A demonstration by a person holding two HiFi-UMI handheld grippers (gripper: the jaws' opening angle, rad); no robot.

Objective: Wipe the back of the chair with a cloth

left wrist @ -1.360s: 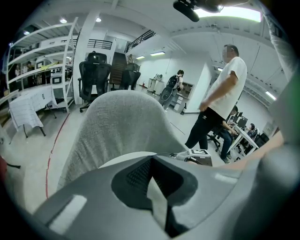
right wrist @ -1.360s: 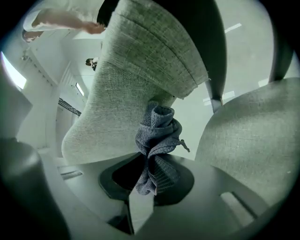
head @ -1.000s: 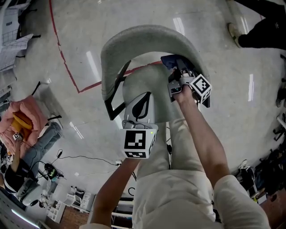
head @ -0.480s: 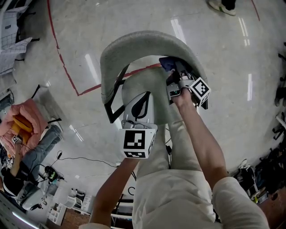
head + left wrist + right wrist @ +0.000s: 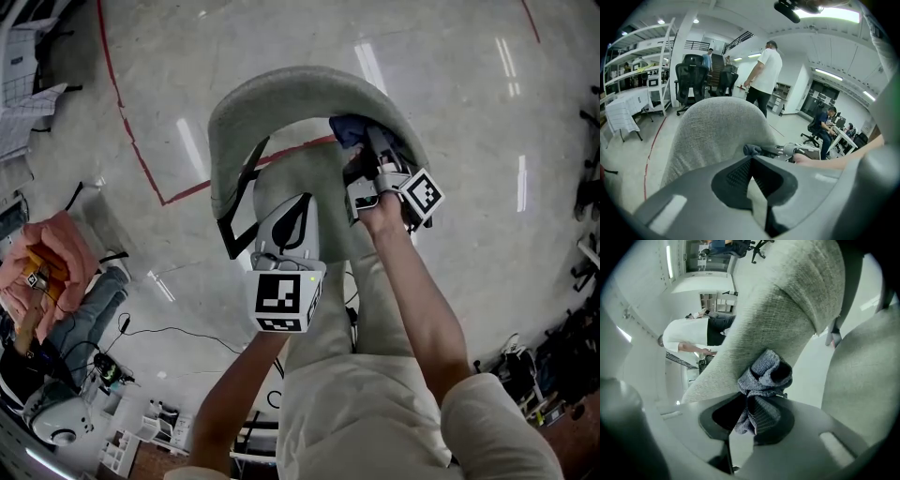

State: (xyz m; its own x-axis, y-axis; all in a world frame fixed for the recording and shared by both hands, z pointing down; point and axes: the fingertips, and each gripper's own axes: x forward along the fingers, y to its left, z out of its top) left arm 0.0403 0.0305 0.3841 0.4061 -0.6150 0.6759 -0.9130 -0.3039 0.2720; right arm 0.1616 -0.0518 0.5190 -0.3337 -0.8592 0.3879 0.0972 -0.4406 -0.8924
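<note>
Cloth (image 5: 764, 376) bunches over my right tool (image 5: 749, 416) tips, hiding them; they clamp it against the chair back (image 5: 281, 94), right side. Left tool (image 5: 752, 183) closed, empty, nearer me, over the seat (image 5: 292, 178).

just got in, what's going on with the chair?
A person is working with a gripper in each hand. The right gripper is shut on a blue-grey cloth and holds it against the grey chair back, near its right end. The left gripper is shut and empty, above the seat.
</note>
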